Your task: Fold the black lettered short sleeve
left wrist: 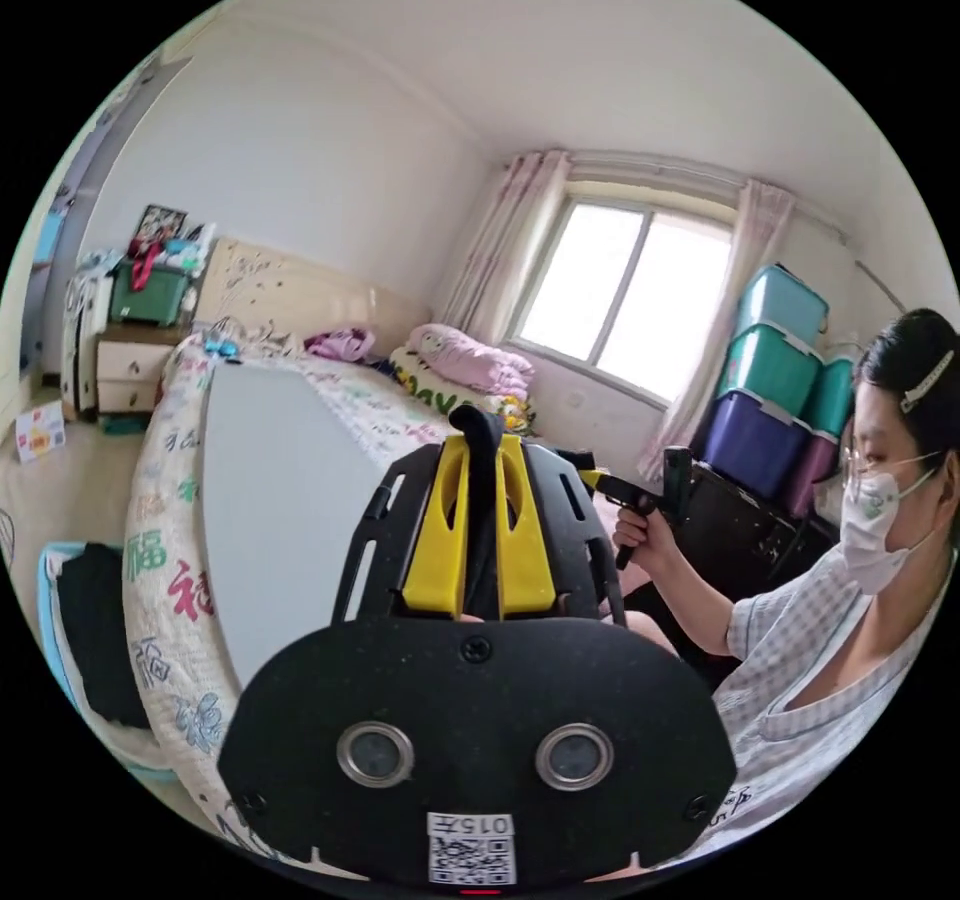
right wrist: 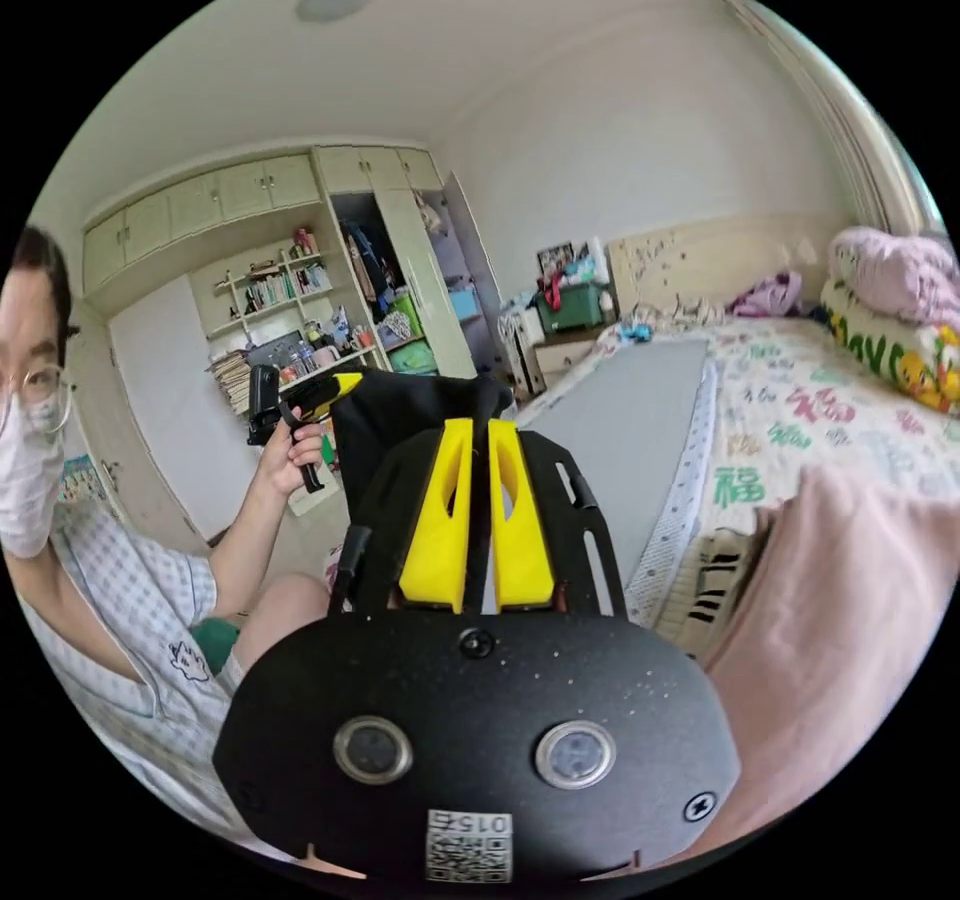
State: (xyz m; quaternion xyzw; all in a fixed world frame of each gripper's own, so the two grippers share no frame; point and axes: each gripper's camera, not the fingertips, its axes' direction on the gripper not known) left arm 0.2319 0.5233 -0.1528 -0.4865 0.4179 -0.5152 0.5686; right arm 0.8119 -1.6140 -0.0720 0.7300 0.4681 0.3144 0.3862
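Both grippers were clamped on the black short sleeve: I saw my left gripper pinching a fabric edge between its yellow jaws, my right gripper likewise, cloth bunched beyond. The left gripper view gave me the window; the right, the bookshelf. The grey board lay on the bed.

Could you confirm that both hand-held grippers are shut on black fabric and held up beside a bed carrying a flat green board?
One detail is off: the flat board on the bed is grey, as the right gripper view shows. Both the left hand-held gripper and right hand-held gripper do pinch black fabric.
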